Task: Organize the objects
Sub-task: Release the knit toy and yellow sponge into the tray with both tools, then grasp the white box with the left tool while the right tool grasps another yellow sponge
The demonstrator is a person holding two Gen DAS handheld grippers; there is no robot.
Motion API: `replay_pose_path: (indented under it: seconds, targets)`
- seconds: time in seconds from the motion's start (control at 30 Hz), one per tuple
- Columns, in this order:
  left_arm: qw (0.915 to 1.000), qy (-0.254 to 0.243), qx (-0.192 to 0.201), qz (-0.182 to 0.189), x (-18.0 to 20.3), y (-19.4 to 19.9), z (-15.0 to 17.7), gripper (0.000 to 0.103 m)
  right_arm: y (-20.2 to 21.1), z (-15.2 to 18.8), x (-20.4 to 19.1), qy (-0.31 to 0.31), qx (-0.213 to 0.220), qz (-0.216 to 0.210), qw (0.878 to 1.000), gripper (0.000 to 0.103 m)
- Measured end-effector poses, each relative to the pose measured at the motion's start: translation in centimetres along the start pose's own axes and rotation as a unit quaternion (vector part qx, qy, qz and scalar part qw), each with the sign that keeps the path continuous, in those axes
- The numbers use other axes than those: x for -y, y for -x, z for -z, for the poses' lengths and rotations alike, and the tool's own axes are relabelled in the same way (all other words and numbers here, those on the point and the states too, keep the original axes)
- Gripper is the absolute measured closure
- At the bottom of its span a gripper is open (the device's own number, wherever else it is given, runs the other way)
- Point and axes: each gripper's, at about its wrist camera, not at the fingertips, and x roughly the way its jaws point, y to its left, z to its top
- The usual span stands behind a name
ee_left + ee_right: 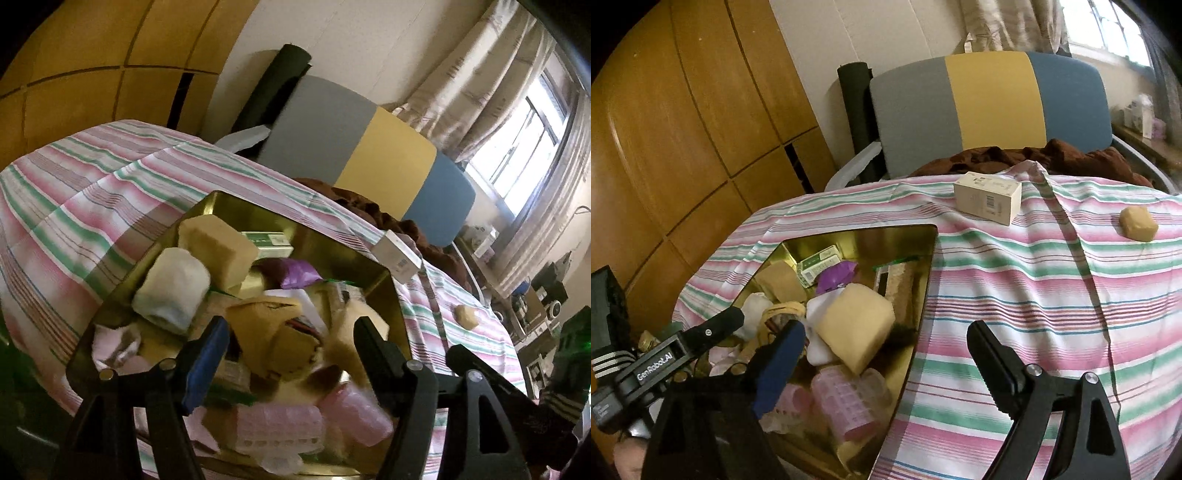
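A gold tin box sits on the striped cloth, full of items: tan sponges, a white roll, pink hair rollers, a purple packet, a green-white carton. My left gripper hovers open over the box, empty. My right gripper is open and empty above the box's right edge. A white carton and a tan sponge lie on the cloth outside the box.
The striped cloth covers the table. A grey, yellow and blue chair back with brown fabric stands behind it. A wooden wardrobe is at the left. The left gripper's body shows at lower left.
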Motion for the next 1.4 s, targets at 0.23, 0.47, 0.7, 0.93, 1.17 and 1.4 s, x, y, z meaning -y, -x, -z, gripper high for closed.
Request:
replay_pose_path:
  seconds: [0.23,0.47,0.7,0.93,1.17,1.4]
  targets:
    - [0.9995,-0.027,-0.011,0.014,2.3,-0.2,0.7,0.032,0.7,0.0,0.8,-0.003,0.004,0.006,1.000,0.013]
    - [0.9982,-0.049,-0.026,0.023,4.4,-0.6,1.4,0.032,1.5,-0.1,2.3,-0.010,0.010,0.018,1.000,0.013]
    - [0.9960,-0.074,-0.034,0.038,6.9,-0.7,1.9,0.031,2.2,0.1,5.2,-0.019,0.013,0.041,0.999,0.013]
    - [0.9908,-0.108,-0.054,0.061,10.3,-1.4,2.9,0.031,2.1,0.8,10.5,-0.035,0.007,0.091,0.995,0.013]
    - [0.9825,-0.157,-0.079,0.063,14.3,-3.2,4.0,0.021,1.9,1.1,17.2,-0.063,-0.003,0.146,0.987,0.013]
    - [0.9759,-0.180,-0.098,0.075,17.2,-4.8,4.6,0.019,1.4,-1.5,23.8,-0.060,0.012,0.198,0.978,0.013]
